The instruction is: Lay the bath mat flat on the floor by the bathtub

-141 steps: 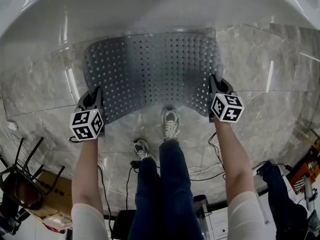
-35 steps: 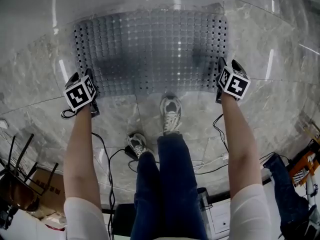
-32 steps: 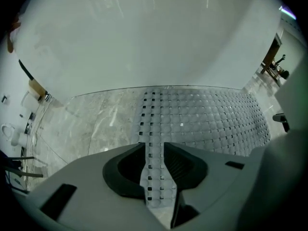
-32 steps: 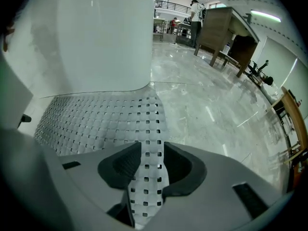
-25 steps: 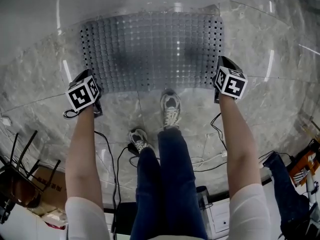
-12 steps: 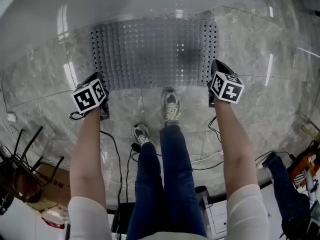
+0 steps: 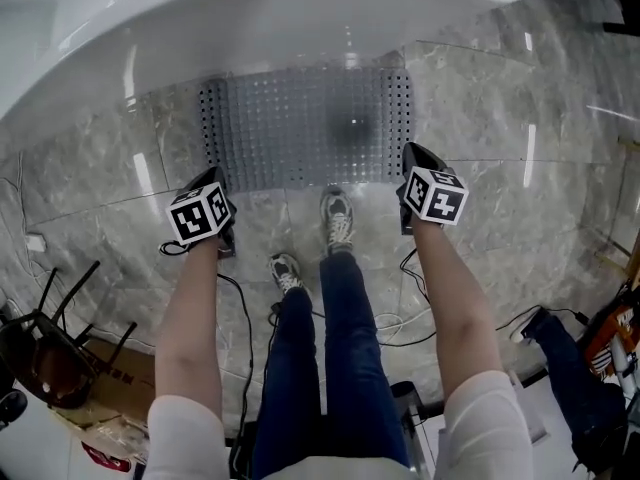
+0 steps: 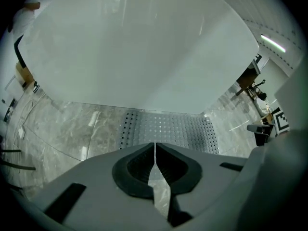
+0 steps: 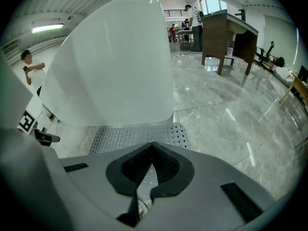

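1. The mat (image 7: 305, 128) is no longer held. A few seconds ago both grippers had its near corners pinched and its near edge was bowed up. Now it lies spread on the floor (image 7: 500, 198), with no curl or raised corner that I can see.

2. The mat sits at 12 o'clock from the person's shoes (image 7: 338, 218). Its far edge is right along the foot of the tub (image 7: 250, 18).

3. The left gripper (image 8: 155, 144) has let go and come up off the floor. In the head view it hangs off the mat's near-left corner, at about 8 o'clock from the mat's middle. Its fingers are pressed together with nothing between them, and only floor and mat show past the tips.

4. The right gripper (image 9: 153, 144) has done the same. It hangs off the near-right corner, at about 4 o'clock, with its fingers closed tight and empty.

5. The mat looks smaller in the head view than a second ago, which suggests the person is straightening up.

6. Judged from this, the laying is done: the mat is released, flat and beside the tub. At most a glance remains to confirm the far edge is not riding up the tub wall.
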Demonstrator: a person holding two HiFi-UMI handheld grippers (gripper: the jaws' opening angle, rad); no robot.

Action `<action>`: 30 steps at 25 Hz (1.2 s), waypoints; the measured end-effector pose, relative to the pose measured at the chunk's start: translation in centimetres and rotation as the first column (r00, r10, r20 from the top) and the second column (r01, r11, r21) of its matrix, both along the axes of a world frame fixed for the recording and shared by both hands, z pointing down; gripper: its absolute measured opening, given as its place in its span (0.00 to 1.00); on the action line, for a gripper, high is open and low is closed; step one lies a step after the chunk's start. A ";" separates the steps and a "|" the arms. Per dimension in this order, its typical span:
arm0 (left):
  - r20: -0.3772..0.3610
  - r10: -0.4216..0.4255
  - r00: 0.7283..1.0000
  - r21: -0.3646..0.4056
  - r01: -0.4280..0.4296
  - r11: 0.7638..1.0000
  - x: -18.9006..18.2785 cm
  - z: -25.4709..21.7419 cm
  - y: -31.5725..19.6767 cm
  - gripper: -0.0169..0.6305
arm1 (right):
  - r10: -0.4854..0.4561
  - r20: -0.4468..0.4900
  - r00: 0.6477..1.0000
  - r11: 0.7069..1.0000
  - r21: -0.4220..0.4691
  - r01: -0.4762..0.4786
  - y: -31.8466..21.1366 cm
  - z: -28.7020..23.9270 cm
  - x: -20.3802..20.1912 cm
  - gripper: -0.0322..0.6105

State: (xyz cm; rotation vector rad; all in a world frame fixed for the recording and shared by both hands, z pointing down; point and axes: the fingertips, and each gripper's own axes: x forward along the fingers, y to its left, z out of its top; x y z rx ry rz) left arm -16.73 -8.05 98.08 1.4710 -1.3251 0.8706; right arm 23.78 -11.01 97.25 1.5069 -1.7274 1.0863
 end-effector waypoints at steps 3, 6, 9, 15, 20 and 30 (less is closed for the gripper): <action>-0.008 -0.001 1.000 0.017 0.001 1.000 0.2 -2.9 0.3 0.09 | -0.013 0.003 1.000 1.000 0.016 0.013 0.2 -3.2 -0.4 0.10; -0.017 0.000 1.000 0.039 0.000 0.999 0.5 -5.9 0.2 0.09 | -0.017 0.012 1.000 0.999 0.036 0.017 0.0 -6.1 -0.7 0.10; -0.038 0.000 0.999 0.065 0.002 0.998 0.8 -8.6 -0.1 0.09 | -0.016 0.019 1.000 0.998 0.053 0.015 0.0 -8.6 -1.0 0.10; -0.065 0.033 0.997 0.144 -0.024 0.989 1.7 -14.0 -0.3 0.09 | 0.006 0.064 0.998 0.996 0.094 -0.012 0.5 -13.0 -1.3 0.10; -0.082 0.045 0.996 0.202 -0.028 0.979 2.2 -18.7 -0.4 0.08 | 0.012 0.100 0.995 0.993 0.117 -0.023 1.3 -16.6 -2.0 0.10; -0.035 0.080 0.996 0.326 -0.064 0.943 3.5 -27.3 -0.2 0.08 | -0.031 0.070 0.997 0.986 0.167 0.019 3.9 -23.5 -3.9 0.10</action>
